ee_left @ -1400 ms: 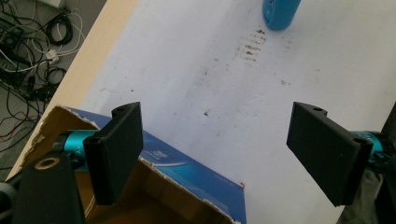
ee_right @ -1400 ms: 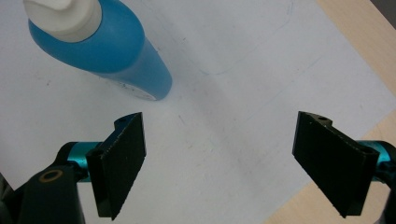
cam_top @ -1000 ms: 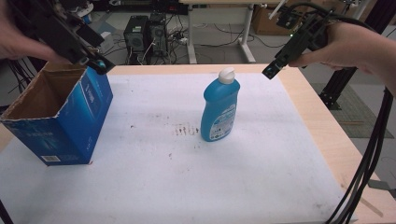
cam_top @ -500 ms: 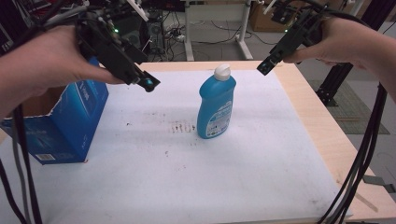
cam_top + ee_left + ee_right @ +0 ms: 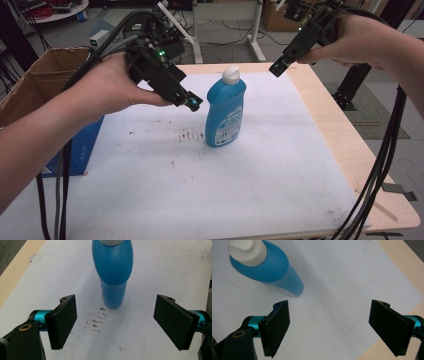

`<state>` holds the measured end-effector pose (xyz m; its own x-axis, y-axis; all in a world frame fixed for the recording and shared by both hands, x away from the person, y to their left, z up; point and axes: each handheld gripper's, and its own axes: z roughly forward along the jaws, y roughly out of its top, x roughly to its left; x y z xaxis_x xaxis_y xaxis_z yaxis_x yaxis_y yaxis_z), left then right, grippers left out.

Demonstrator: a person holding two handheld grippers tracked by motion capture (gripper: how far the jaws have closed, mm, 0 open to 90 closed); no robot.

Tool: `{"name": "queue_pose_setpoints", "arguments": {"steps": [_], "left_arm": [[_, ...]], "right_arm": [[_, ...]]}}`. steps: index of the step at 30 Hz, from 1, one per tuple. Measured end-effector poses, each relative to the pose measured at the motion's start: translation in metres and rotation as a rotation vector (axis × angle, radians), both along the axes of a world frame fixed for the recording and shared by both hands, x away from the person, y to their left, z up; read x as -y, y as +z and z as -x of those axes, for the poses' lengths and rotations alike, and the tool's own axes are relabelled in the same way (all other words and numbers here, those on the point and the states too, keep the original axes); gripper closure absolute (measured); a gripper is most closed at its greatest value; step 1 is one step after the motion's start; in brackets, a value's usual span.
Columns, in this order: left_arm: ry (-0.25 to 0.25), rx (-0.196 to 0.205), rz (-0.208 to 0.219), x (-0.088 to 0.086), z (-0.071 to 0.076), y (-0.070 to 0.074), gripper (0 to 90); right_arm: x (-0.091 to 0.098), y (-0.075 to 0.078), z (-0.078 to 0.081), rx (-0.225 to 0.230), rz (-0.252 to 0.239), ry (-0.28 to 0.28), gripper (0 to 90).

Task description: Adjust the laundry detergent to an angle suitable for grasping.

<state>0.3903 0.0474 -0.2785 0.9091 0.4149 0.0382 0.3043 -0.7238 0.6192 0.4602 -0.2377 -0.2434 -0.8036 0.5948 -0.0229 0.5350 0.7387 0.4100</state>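
Upright blue bottle (image 5: 226, 112) just beside left claw (image 5: 192, 104), ahead between its wide-open, empty jaws

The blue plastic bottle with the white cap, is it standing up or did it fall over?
Standing up. The blue plastic bottle with the white cap rests on its base on the white table cover, cap on top.

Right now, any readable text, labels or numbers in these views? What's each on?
Nothing can be quoted as it reads.
Label on the blue bottle: white panel with print, too small and blurred to read in the high view.
Blue side of the cardboard box: faint white marks, not legible.
Left gripper and right gripper: no lettering to be seen.
White table cover: dark smudges, no writing.
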Motion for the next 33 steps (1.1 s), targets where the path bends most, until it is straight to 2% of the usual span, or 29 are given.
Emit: {"name": "queue_pose_setpoints", "arguments": {"steps": [5, 11, 15, 21, 27, 33], "left_arm": [[0.012, -0.006, -0.001, 0.020, -0.006, -0.016, 19.0], [0.030, -0.016, 0.004, 0.033, -0.013, -0.027, 19.0], [0.027, -0.027, -0.017, 0.044, -0.018, -0.036, 19.0], [0.037, -0.030, -0.039, 0.055, -0.021, -0.043, 19.1], [0.052, -0.022, -0.037, 0.061, -0.024, -0.047, 19.1], [0.069, -0.034, -0.041, 0.064, -0.027, -0.051, 19.5]], "right_arm": [[0.000, 0.000, 0.000, 0.001, -0.002, 0.004, 16.4], [-0.001, 0.000, 0.000, 0.002, -0.003, 0.005, 16.4], [0.002, 0.000, 0.000, 0.006, -0.005, 0.004, 16.4], [0.003, 0.001, 0.001, 0.006, -0.004, -0.001, 16.4], [0.002, 0.001, 0.001, 0.007, -0.006, 0.000, 16.4], [0.005, 0.001, 0.001, 0.007, -0.008, -0.005, 16.4]]}}
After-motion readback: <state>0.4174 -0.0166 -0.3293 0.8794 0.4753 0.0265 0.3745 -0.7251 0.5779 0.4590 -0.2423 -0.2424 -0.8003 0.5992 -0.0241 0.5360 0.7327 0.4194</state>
